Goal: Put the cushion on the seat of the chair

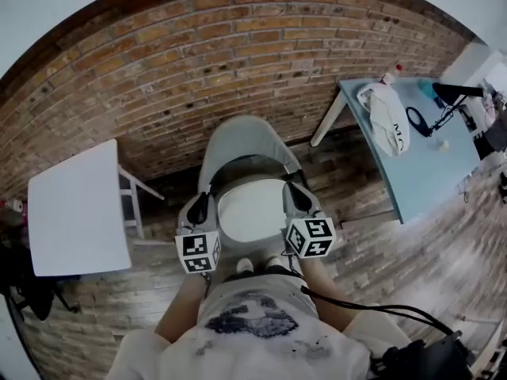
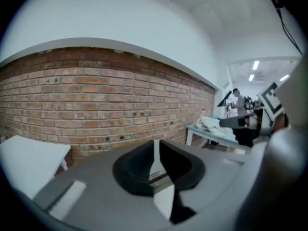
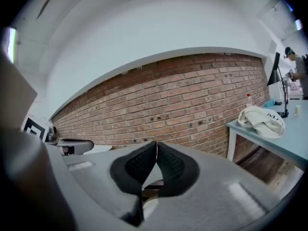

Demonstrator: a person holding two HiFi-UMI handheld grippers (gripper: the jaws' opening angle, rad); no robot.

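Observation:
A round white cushion [image 1: 252,210] lies flat on the seat of the grey shell chair [image 1: 242,142], which stands against the brick wall straight ahead of me. Both grippers hover high above it and touch nothing. My left gripper [image 1: 200,200] appears at the cushion's left edge and my right gripper [image 1: 295,190] at its right edge. In the left gripper view the black pads [image 2: 137,167] stand almost together, with a thin slit and nothing between them. The tips of the right gripper [image 3: 156,150] meet, with nothing between them. Below both pairs of jaws a white patch [image 2: 164,201] of the chair shows.
A white table [image 1: 79,208] stands at the left and a light blue table [image 1: 412,165] at the right, carrying a white bag [image 1: 386,117] and a black lamp. The floor is wooden planks. My legs and white shoes [image 1: 245,266] are just before the chair. A black cable [image 1: 372,307] trails right.

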